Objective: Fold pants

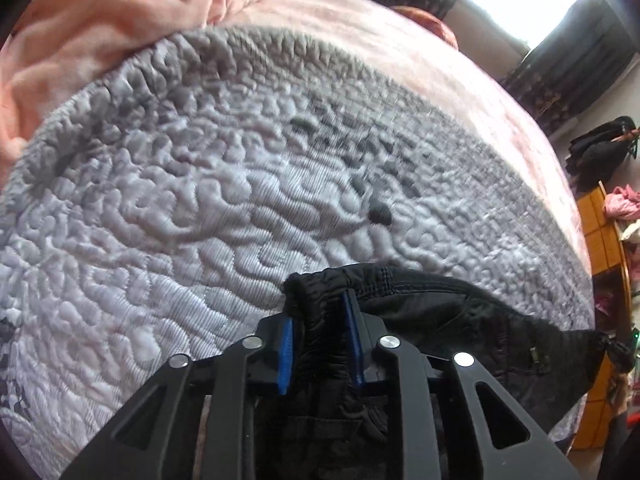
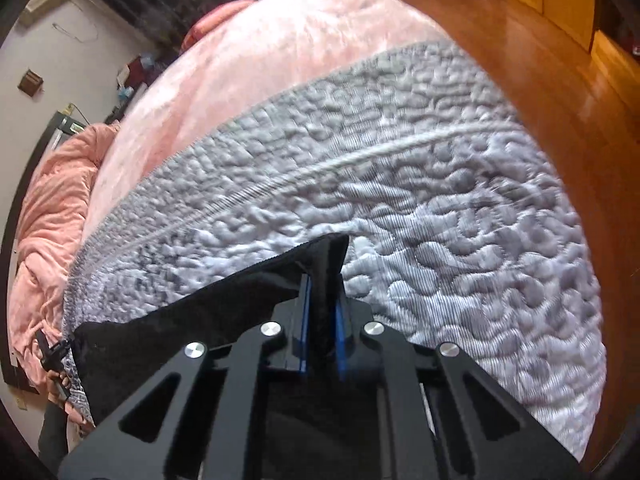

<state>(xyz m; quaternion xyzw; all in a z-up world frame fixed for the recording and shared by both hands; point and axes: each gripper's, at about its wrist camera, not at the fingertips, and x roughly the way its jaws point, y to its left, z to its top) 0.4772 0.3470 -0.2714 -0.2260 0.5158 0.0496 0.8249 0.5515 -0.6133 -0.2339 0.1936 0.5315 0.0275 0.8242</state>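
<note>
Black pants lie at near edge of grey quilted mattress cover, both grippers gripping them. Left gripper clamped on gathered elastic waistband, blue pads pressing bunched fabric from both sides. Right gripper clamped on pointed corner of pants, cloth pinched between narrow-set jaws. Pink blanket covers bed beyond grey cover. Wooden floor beside bed.

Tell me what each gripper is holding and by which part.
Both hold the black pants. The left gripper pinches the gathered elastic waistband; the right gripper pinches a flat corner of the fabric, which part I cannot tell.
</note>
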